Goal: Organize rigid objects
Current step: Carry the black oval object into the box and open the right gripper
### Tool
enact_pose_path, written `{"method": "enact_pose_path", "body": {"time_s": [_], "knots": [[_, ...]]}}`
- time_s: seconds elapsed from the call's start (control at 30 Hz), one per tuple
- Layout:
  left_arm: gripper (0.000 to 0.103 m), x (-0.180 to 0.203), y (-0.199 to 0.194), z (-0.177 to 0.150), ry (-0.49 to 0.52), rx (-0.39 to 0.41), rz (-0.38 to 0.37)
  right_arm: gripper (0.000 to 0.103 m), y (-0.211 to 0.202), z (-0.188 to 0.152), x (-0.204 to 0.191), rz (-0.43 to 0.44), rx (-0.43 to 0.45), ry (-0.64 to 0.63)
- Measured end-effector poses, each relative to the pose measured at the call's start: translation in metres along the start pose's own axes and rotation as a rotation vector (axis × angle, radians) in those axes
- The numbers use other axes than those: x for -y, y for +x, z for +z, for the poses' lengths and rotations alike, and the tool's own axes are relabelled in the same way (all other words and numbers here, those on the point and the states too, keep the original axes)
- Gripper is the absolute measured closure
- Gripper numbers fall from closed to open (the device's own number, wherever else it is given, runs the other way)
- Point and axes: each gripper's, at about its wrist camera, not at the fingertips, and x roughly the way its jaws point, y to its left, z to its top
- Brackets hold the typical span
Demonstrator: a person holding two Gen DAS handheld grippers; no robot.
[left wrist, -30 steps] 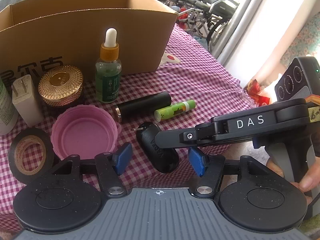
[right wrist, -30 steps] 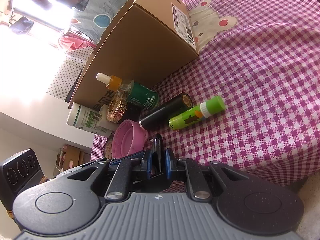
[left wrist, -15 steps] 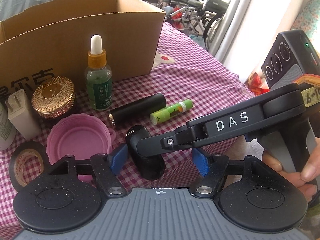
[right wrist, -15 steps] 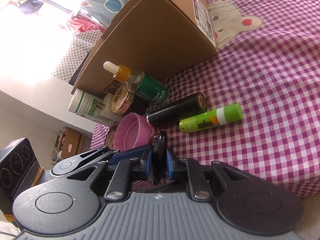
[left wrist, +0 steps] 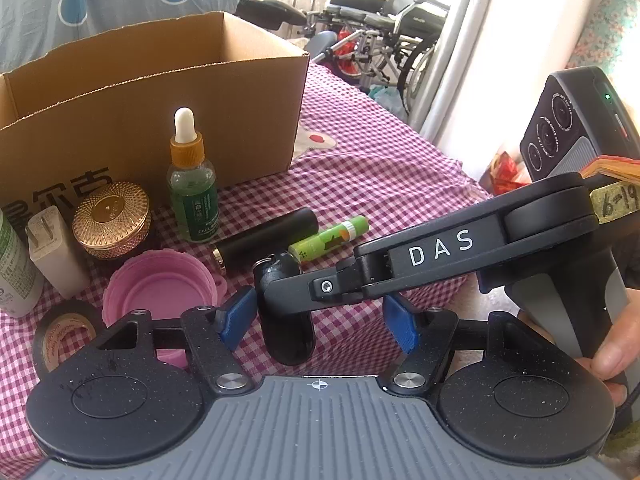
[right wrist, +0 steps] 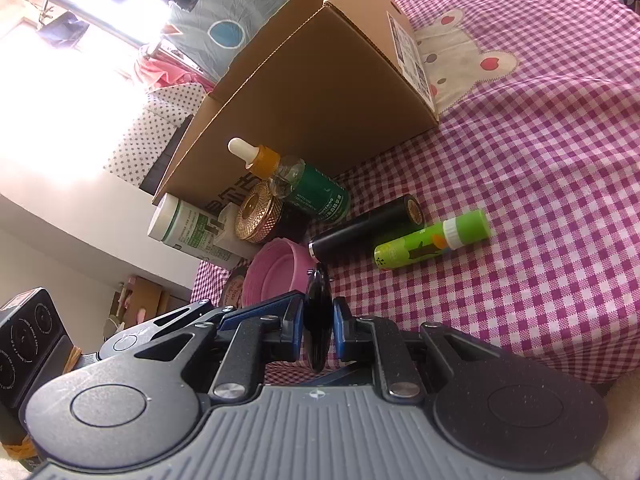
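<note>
Purple-and-white checked cloth (left wrist: 400,184) covers the table, with folded wheelchairs (left wrist: 380,20) by the bright window behind it. An open brown cardboard box (left wrist: 168,92) stands toward the far edge of the cloth. In front of it, in a loose row, stand a white bottle with a green label (right wrist: 188,228), a white plug adapter (left wrist: 56,252), a round gold-lidded jar (left wrist: 112,220) and a green glass dropper bottle with a white bulb (left wrist: 192,184). A black cylinder with a gold end (left wrist: 264,236) and a green glue stick (left wrist: 328,240) lie side by side nearer the front edge. A pink plastic lid (left wrist: 160,292) lies upturned near the front edge, and beside it a roll of black tape (left wrist: 60,328).

The right gripper (right wrist: 318,322) is clenched on a small black fob-like object with a metal ring (left wrist: 288,320), its blue pads pressing both flat sides, just above the cloth near the front edge. A hand (left wrist: 612,348) holds that tool's grey handle. The left gripper (left wrist: 318,320) stands spread, its blue pads on either side of the black object and clear of it.
</note>
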Motion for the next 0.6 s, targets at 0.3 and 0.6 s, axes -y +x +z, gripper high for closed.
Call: {"method": "enact_pose_path", "body": {"time_s": [0.3,0.6], "knots": [[0.034,0.008,-0.018,0.007,0.02,0.043,0.006,0.086,-0.024,0.001,-0.013,0.02,0.049,-0.007],[0.034,0.012,-0.065,0.041,0.07,0.165,0.07,0.086,-0.051,0.026,-0.065,0.075,0.137,-0.095]]}}
